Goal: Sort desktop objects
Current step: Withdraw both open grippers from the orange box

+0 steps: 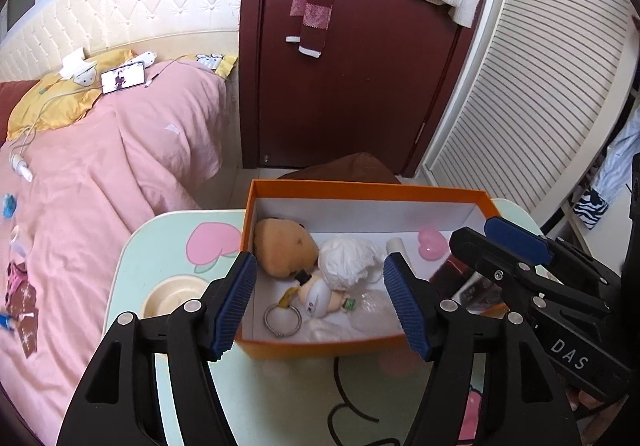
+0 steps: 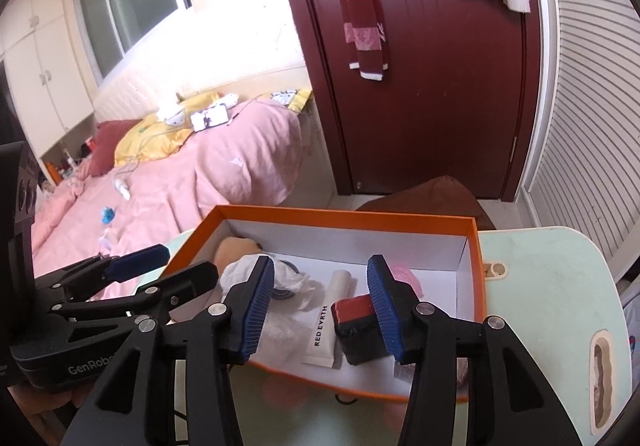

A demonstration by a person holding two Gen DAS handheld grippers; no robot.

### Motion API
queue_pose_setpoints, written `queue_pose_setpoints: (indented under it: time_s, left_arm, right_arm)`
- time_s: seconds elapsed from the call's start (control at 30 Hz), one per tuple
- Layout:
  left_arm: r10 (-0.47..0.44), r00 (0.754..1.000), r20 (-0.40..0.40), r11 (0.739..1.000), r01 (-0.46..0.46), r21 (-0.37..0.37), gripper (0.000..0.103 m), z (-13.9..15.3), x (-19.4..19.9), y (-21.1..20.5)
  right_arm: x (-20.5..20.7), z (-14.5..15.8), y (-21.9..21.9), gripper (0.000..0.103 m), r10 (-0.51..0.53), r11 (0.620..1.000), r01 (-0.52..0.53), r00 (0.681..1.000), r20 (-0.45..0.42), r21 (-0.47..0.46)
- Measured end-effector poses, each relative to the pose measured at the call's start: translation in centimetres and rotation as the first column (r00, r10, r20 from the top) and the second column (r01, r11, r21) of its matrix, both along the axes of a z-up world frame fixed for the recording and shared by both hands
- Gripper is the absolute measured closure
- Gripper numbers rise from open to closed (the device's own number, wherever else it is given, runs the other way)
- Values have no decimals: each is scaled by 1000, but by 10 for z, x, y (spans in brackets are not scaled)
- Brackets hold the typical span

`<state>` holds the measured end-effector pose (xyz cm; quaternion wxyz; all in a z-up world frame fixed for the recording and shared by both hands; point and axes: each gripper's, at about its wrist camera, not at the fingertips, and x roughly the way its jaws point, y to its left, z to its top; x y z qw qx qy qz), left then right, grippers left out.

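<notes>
the orange box [image 1: 362,190] sits on the table [image 1: 280,386]. only the left view shows a plush [image 1: 282,248] and key ring [image 1: 282,320]; only the right shows a tube [image 2: 326,326]. both tongs tilt down over the box, left tongs [image 1: 320,302] apart and empty, right tongs [image 2: 322,306] apart, one pad beside a red block [image 2: 360,324].

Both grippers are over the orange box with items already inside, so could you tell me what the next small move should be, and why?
Probably lift both grippers clear of the orange box. The left gripper and the right gripper are open with nothing pinched. The red and black block beside the right finger already rests inside, next to the white tube.
</notes>
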<state>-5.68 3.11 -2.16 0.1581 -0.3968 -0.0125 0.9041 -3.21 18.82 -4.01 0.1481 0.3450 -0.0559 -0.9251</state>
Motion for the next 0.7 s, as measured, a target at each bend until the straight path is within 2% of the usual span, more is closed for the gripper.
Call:
queue_pose_setpoints:
  time_s: [0.17, 0.27, 0.37, 0.43, 0.53, 0.7]
  left_arm:
    - [22, 1000, -10, 1000, -22, 7, 36, 8, 25, -6]
    - [11, 1000, -10, 1000, -11, 11, 35, 9, 43, -9]
    - [23, 1000, -15, 999, -24, -25, 23, 2, 63, -9]
    - [35, 999, -13, 998, -36, -50, 23, -5, 74, -9]
    - [36, 999, 29, 996, -34, -79, 23, -25, 83, -4]
    - [66, 987, 146, 993, -50, -107, 23, -63, 77, 1]
  right_arm:
    - [19, 11, -1, 48, -8, 1000, 8, 1000, -27, 14]
    - [38, 15, -1, 40, -20, 999, 22, 999, -43, 49]
    - [63, 14, 0, 36, -52, 994, 57, 997, -57, 91]
    - [80, 8, 3, 27, -88, 990, 93, 995, -57, 102]
    - [97, -14, 8, 25, -121, 985, 120, 993, -1, 124]
    - [94, -48, 13, 25, -166, 976, 141, 975, 146, 167]
